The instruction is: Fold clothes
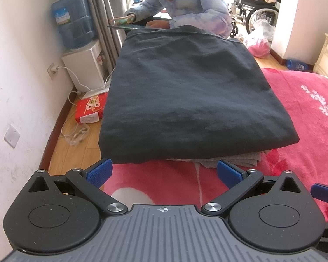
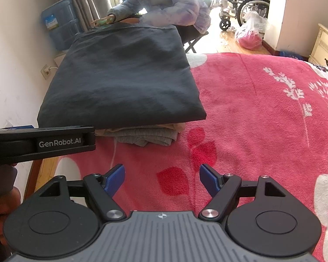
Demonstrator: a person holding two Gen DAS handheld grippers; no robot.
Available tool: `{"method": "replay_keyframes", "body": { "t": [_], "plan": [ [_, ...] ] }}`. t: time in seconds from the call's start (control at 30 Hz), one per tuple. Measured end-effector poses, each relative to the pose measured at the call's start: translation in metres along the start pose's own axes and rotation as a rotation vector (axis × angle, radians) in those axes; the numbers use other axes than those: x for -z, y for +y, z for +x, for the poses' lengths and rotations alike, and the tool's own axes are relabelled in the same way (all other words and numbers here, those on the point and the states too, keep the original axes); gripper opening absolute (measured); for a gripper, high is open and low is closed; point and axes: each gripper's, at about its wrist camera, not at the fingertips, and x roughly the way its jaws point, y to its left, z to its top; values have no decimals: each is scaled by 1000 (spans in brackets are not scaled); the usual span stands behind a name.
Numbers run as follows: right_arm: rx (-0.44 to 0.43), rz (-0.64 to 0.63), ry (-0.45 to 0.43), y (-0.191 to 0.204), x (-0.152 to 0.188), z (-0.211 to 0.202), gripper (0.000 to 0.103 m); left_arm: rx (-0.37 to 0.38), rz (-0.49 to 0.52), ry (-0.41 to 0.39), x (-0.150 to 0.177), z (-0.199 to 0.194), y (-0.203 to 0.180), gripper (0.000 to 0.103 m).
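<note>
A folded dark navy garment (image 1: 185, 96) lies on top of a stack of folded clothes at the left edge of the bed; grey and beige folded pieces (image 2: 146, 136) peek out beneath it (image 2: 120, 74). My left gripper (image 1: 164, 171) hovers just in front of the stack, jaws wide apart, nothing between the blue pads. My right gripper (image 2: 161, 176) stands open over the pink blanket (image 2: 251, 120), a little short of the stack and to its right. The left gripper's black body (image 2: 43, 144) shows at the left of the right wrist view, and the right one's blue pad (image 1: 325, 193) at the right edge of the left wrist view.
A person in a light puffy jacket (image 1: 185, 2) sits beyond the bed. A water dispenser with its bottle (image 1: 74, 19), a red box (image 1: 90, 108) and cables lie on the floor along the left wall. A wheelchair (image 2: 247, 4), a plastic bag (image 2: 251, 35) and a cream nightstand (image 2: 325, 45) stand far right.
</note>
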Motion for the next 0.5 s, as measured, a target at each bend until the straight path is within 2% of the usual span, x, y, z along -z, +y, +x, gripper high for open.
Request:
{"method": "replay_keyframes", "body": {
  "t": [0.5],
  "plan": [
    [4, 0, 1, 2, -1, 1, 79, -5, -3, 0, -2, 1, 4, 103]
  ]
}}
